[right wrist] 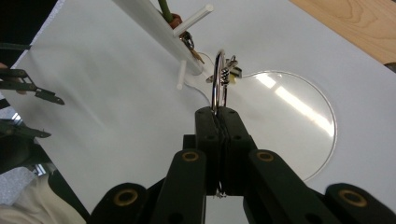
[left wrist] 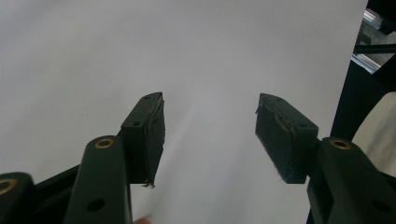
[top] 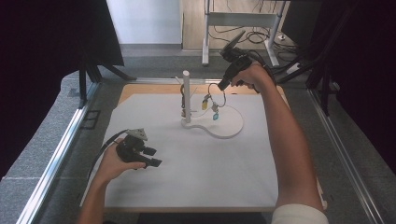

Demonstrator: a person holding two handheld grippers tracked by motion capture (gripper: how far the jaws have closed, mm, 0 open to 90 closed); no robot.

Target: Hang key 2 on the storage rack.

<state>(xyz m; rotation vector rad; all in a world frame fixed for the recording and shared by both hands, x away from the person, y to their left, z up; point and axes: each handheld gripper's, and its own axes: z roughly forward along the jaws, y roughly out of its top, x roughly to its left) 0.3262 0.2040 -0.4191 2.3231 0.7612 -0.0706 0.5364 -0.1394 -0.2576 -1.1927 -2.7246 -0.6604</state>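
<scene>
My right gripper (top: 220, 87) (right wrist: 219, 113) is raised over the back of the board, its jaws pressed together on a metal key ring (right wrist: 218, 77) (top: 216, 94). Small yellow and blue tags (top: 209, 108) dangle from the ring, close beside a white stand post (top: 187, 95) (right wrist: 152, 27) that has short side pegs (right wrist: 194, 20). The post rises from a round white base (top: 227, 129) (right wrist: 303, 126). My left gripper (top: 153, 157) (left wrist: 210, 135) rests low at the front left of the white board (left wrist: 140, 46), open, with nothing between its jaws; it appears again at the left edge of the right gripper view (right wrist: 43, 114).
The white board (top: 196, 172) lies on a wooden tabletop (top: 140, 88) framed by metal rails (top: 60, 149). Something brown and green hangs high on the post (right wrist: 169, 14). A desk frame and cables (top: 243, 28) stand on the floor behind the table.
</scene>
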